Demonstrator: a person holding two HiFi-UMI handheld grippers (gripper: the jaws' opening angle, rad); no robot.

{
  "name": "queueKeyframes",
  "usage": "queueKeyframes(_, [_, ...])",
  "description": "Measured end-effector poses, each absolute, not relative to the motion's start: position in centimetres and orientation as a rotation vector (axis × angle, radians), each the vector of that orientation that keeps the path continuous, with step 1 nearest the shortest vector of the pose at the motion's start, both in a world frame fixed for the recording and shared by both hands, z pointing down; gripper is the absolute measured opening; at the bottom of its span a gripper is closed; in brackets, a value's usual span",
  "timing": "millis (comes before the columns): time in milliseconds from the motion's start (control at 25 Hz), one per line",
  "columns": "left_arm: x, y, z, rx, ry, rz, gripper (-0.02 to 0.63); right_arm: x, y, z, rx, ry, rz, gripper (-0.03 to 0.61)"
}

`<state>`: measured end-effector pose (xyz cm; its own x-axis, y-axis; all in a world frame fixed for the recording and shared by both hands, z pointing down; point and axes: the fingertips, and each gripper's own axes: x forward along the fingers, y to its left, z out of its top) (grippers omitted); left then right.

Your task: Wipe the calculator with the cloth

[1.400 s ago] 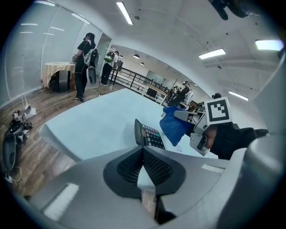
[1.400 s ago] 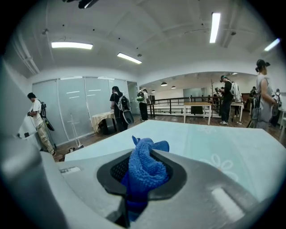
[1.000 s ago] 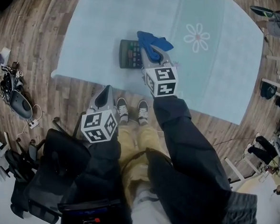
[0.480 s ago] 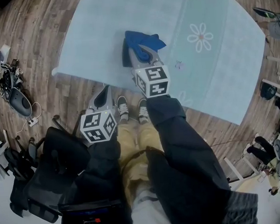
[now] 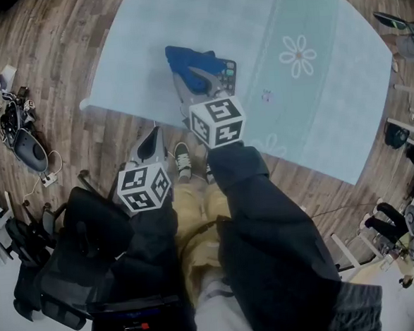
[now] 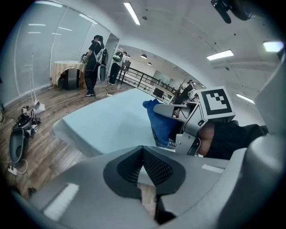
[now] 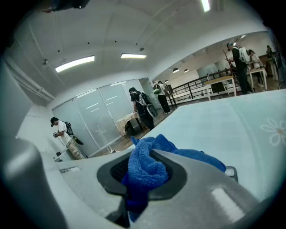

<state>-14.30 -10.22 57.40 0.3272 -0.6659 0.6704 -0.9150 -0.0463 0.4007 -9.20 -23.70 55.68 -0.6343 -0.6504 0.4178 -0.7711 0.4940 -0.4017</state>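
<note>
A dark calculator (image 5: 226,69) lies near the front edge of the pale blue table (image 5: 309,111). A blue cloth (image 5: 187,58) covers its left part, so only its right strip shows. My right gripper (image 5: 192,79) is shut on the cloth (image 7: 147,167) and presses it down there. In the left gripper view the cloth (image 6: 161,121) hangs under the right gripper (image 6: 191,127). My left gripper (image 5: 153,137) hangs off the table, over the floor, shut with nothing in it (image 6: 143,154).
The table's front edge (image 5: 129,113) runs just ahead of the person's shoes (image 5: 182,159). Cables and gear (image 5: 17,135) lie on the wooden floor at left. A black chair (image 5: 69,263) stands at lower left. People (image 6: 94,58) stand far behind the table.
My right gripper has slid leftward with the cloth across the calculator, uncovering its right side. The left gripper has barely moved.
</note>
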Motion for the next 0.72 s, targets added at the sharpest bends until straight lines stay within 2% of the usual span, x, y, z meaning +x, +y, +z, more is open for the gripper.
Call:
queueKeyframes(440, [-15.4, -9.7, 55.9, 1.798, -1.443, 0.361, 0.001, -11.0, -22.4, 50.2, 1.175, -2.652, 0.829, 0.057])
queueKeyframes(720, [-14.9, -10.2, 52.8, 1.853, -1.463, 0.312, 0.000, -8.2, -20.4, 44.8, 1.276, -2.698, 0.769, 0.057])
